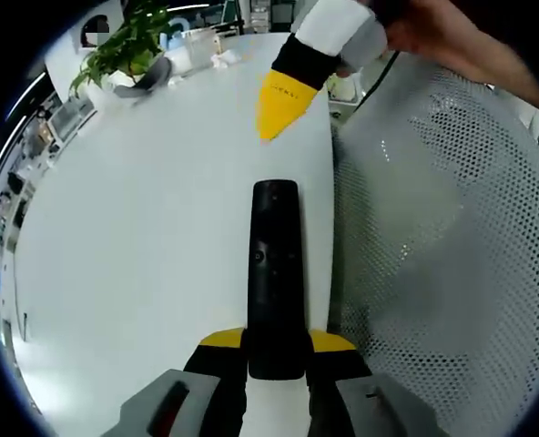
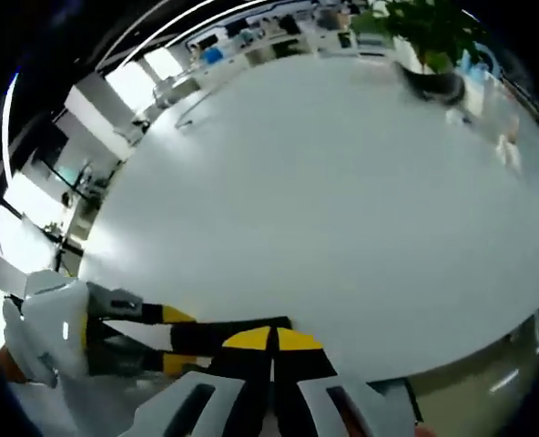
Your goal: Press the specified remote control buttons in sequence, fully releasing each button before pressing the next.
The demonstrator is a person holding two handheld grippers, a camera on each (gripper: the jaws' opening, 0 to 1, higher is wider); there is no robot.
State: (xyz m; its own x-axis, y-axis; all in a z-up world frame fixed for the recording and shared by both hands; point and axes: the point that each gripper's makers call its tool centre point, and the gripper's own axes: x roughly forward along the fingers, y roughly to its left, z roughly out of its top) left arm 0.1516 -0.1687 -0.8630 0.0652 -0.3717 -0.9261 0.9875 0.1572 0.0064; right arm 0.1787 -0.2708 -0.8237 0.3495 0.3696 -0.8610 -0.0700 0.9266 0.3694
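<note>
Left tool clamps the remote's near end: slim, rigid, light, slick plastic. Right tool hovers, jaws together, empty.

Between the tips of the left claw we see the remote control, which looks like black plastic with a light gloss along its upper face. The claw tips are matt yellow and black, and the body behind them is smooth grey plastic. Under the claw the desk is a smooth white surface with a soft sheen. To the right of the claw there is a grey chair back of perforated mesh. Ahead, the right claw has a matt yellow tip and a white plastic body.

In the right gripper view we see the right claw with the same matt yellow and black tips.
</note>
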